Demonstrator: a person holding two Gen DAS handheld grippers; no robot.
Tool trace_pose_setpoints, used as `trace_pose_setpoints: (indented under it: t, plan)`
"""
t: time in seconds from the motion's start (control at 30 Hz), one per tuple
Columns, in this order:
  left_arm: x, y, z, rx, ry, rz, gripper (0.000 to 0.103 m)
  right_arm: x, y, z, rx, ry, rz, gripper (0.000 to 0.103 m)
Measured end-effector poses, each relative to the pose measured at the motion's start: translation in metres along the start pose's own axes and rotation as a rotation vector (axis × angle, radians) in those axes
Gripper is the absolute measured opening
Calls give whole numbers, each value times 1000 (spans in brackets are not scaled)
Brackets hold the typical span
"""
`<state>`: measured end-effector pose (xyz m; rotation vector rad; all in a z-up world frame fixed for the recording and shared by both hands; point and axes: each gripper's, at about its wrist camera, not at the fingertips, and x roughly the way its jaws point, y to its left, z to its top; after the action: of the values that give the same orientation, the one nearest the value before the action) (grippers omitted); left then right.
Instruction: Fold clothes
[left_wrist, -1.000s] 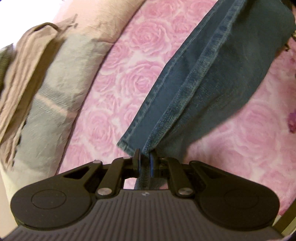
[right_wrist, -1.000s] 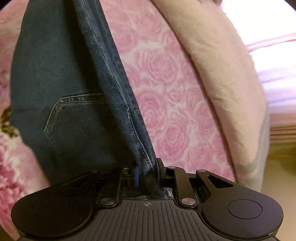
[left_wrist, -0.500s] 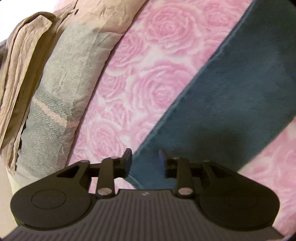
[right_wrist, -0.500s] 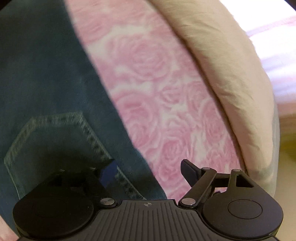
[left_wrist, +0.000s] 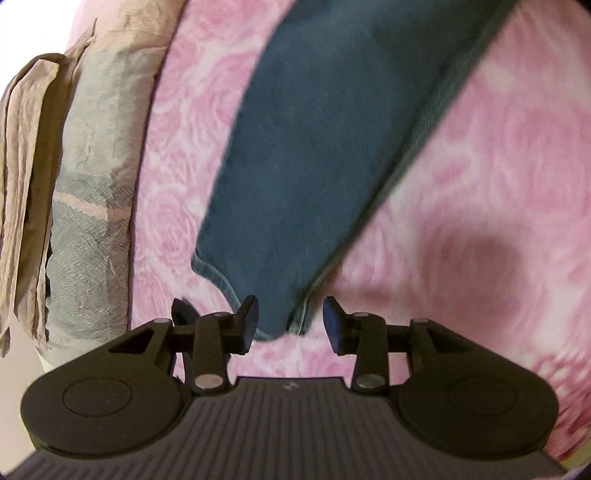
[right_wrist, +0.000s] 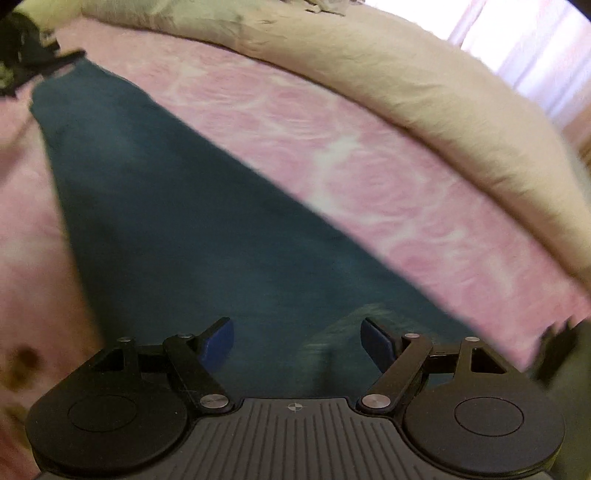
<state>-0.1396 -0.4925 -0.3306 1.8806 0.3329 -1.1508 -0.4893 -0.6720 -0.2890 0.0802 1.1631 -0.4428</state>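
Observation:
A pair of dark blue jeans (left_wrist: 325, 155) lies flat on the pink rose-patterned bedspread (left_wrist: 480, 155). In the left wrist view the hem end of a leg reaches down between the fingers of my left gripper (left_wrist: 290, 325), whose jaws are opening and do not press on the denim. In the right wrist view the jeans (right_wrist: 177, 236) stretch away toward the upper left, blurred. My right gripper (right_wrist: 297, 341) hovers over the denim with its jaws wide apart and nothing gripped.
A beige duvet (right_wrist: 424, 96) is bunched along the far edge of the bed. A grey-green herringbone blanket (left_wrist: 92, 206) and a tan cloth (left_wrist: 26, 177) hang at the left side. Part of the other gripper (right_wrist: 33, 62) shows at the upper left.
Both grippers were shut on the lifted jeans; both have let go. The jeans now lie flat on the bedspread, and both cameras have swung to look along them.

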Motion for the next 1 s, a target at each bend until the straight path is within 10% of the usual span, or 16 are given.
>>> trace_pose_setpoints:
  t: [0.27, 0.33, 0.67, 0.77, 0.83, 1.0]
  plan:
    - [57, -22, -46, 168, -149, 110, 34, 13, 102, 26, 13, 36, 8, 79]
    - [68, -19, -55, 188, -199, 100, 12, 21, 119, 34, 32, 57, -6, 79]
    - [63, -20, -103, 182, -392, 150, 4, 48, 201, 84, -28, 94, 16, 79]
    - [70, -32, -105, 167, -398, 217, 23, 56, 218, 94, -78, 90, 26, 79]
    - [75, -38, -106, 176, -402, 258, 61, 59, 226, 98, -101, 80, 27, 79]
    - [89, -40, -101, 221, -420, 288, 49, 65, 230, 95, -86, 87, 10, 79]
